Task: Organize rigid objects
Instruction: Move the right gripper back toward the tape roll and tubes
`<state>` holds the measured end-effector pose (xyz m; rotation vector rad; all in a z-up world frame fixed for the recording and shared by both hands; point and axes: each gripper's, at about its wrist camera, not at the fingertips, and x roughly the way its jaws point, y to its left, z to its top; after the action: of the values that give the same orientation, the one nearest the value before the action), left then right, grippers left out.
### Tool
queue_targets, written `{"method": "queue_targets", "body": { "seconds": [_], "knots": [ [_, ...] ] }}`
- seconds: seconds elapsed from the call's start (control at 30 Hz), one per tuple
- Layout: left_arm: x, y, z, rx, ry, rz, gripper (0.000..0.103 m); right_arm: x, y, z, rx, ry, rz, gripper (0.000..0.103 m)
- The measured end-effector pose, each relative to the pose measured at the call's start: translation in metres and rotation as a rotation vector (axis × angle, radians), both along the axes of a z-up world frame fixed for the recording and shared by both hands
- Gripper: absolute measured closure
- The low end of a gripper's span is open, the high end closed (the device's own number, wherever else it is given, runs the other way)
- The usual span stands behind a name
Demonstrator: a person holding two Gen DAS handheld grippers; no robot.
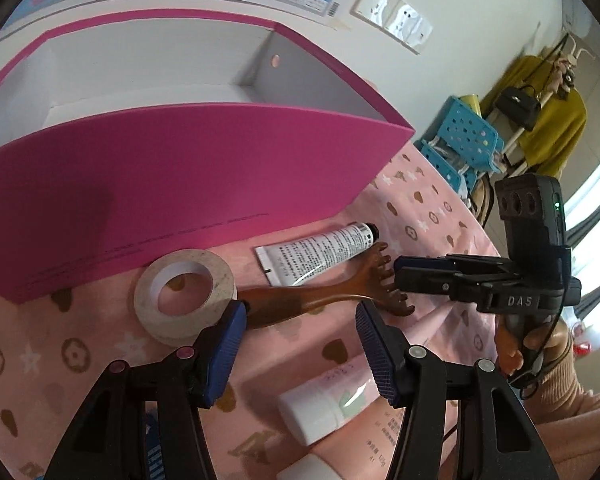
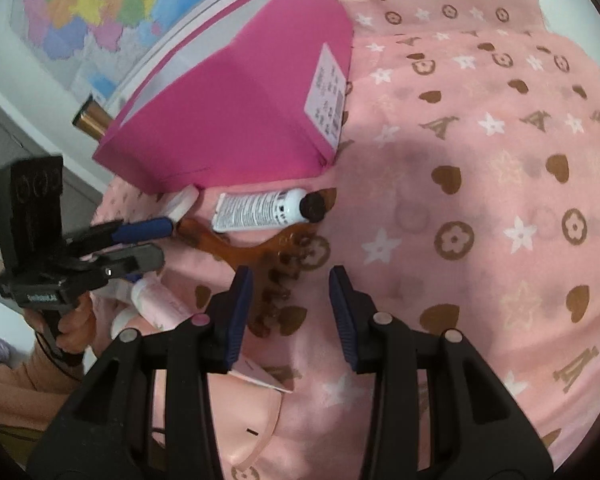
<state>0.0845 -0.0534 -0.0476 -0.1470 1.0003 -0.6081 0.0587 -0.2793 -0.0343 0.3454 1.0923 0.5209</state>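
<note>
On the pink patterned cloth (image 2: 479, 200) lies a brown claw-ended back scratcher (image 1: 319, 296), just in front of an open pink box (image 1: 180, 184). My left gripper (image 1: 300, 316) is open, its blue pads on either side of the scratcher's handle and not touching it. A tape roll (image 1: 184, 292) sits left of that handle. A white tube with a black cap (image 1: 315, 252) lies behind it. My right gripper (image 2: 288, 292) is open over the claw end (image 2: 276, 280), which lies by its left pad. A white-capped pink tube (image 1: 327, 404) lies under my left gripper.
The pink box (image 2: 236, 120) has a white inside and a label on its end. A blue perforated stool (image 1: 467, 140) and a yellow garment (image 1: 551, 120) stand beyond the table's far edge. A wall map (image 2: 92, 12) hangs behind the box. A hand (image 1: 539, 344) grips the right tool.
</note>
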Motion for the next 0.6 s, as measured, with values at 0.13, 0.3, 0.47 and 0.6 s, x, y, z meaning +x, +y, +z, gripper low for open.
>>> {"method": "queue_targets", "body": {
  "seconds": [0.13, 0.3, 0.47, 0.6],
  "knots": [
    [-0.001, 0.001, 0.0, 0.005, 0.004, 0.013, 0.044, 0.001, 0.002, 0.001, -0.009, -0.011, -0.006, 0.061],
    [-0.001, 0.003, -0.004, 0.01, 0.013, 0.034, 0.044, 0.004, 0.008, 0.002, -0.034, -0.023, -0.001, 0.061],
    [-0.004, 0.01, -0.005, 0.004, 0.025, 0.059, 0.044, 0.007, 0.018, 0.003, -0.095, -0.045, 0.028, 0.061],
    [-0.005, 0.011, -0.009, 0.02, 0.048, 0.069, 0.044, 0.009, 0.028, 0.003, -0.144, -0.066, 0.056, 0.061]
  ]
}}
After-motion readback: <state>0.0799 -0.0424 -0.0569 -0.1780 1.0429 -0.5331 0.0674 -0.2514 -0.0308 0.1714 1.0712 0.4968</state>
